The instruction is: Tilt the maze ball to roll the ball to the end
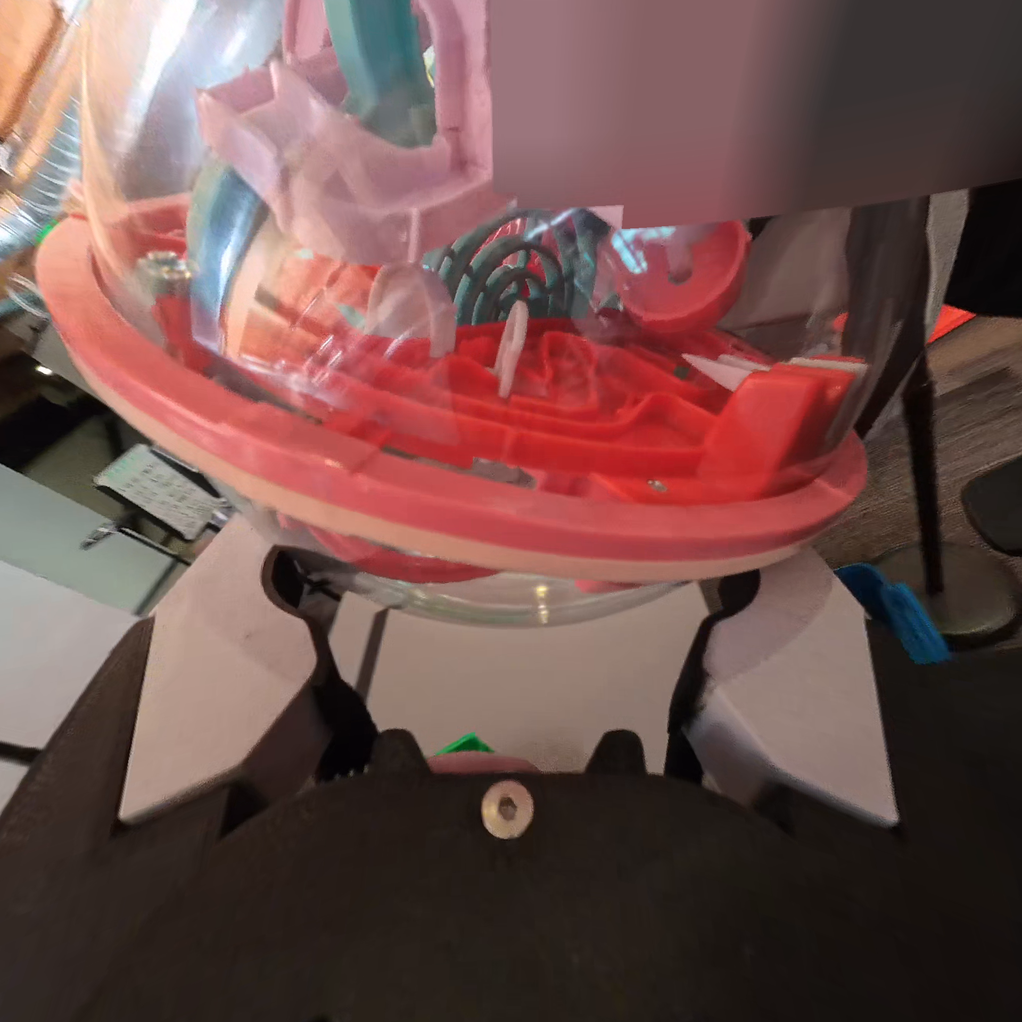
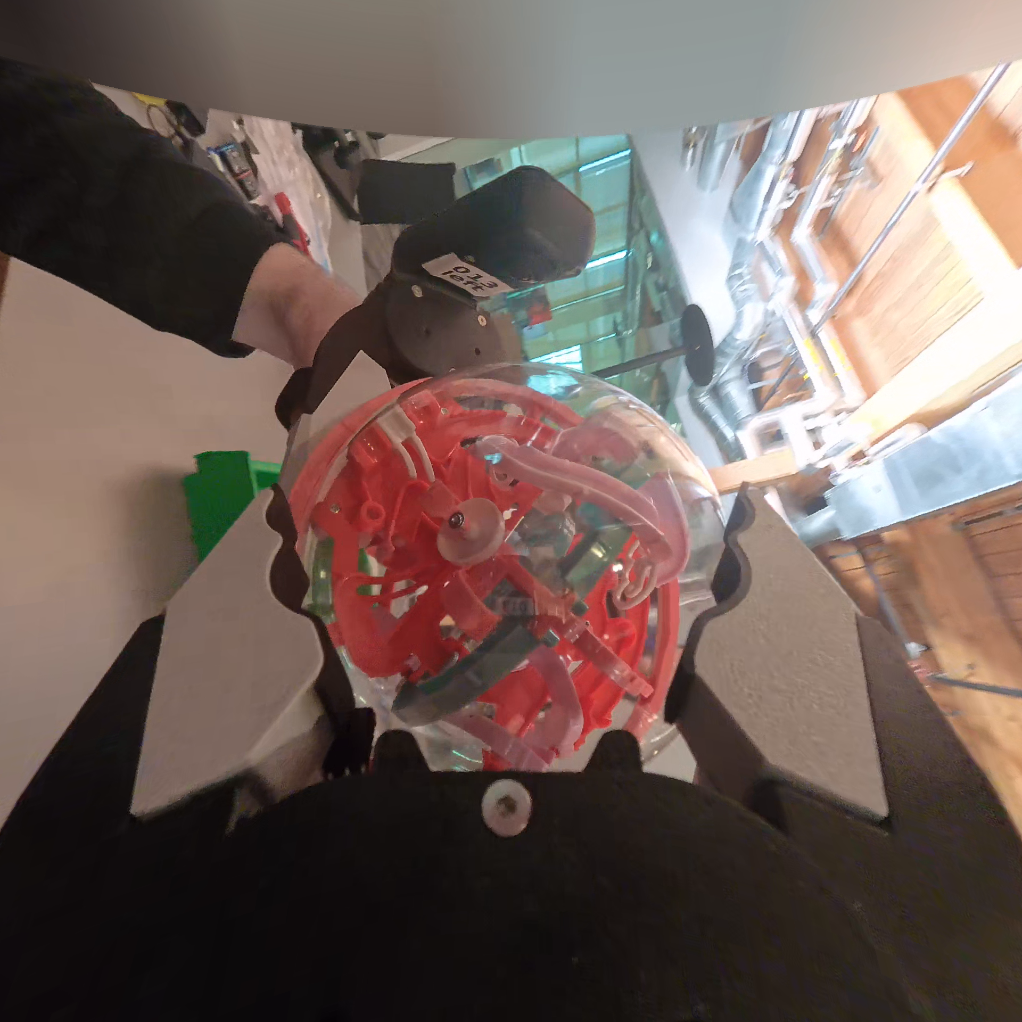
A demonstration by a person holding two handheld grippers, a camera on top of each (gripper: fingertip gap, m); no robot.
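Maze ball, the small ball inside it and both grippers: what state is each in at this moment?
Maze ball: off the table, held between both grippers, tilted.
Small ball: dark, resting on a pale round disc inside.
Right gripper: jaws wide, fingers against the clear shell on both sides.
Left gripper: jaws wide, cradling the shell below the red rim.

The maze ball (image 2: pixel 486 558) is see-through like glass. Inside it are bright red tracks, light pink tracks and dark green curved tracks. A red ring (image 1: pixel 442 498) with a pale pink stripe goes around it. A tiny dark shiny ball (image 2: pixel 457 520) sits on a pale pink disc. Both grippers are black with grey-white sides. At the middle left a box (image 2: pixel 221 498) is bright green.
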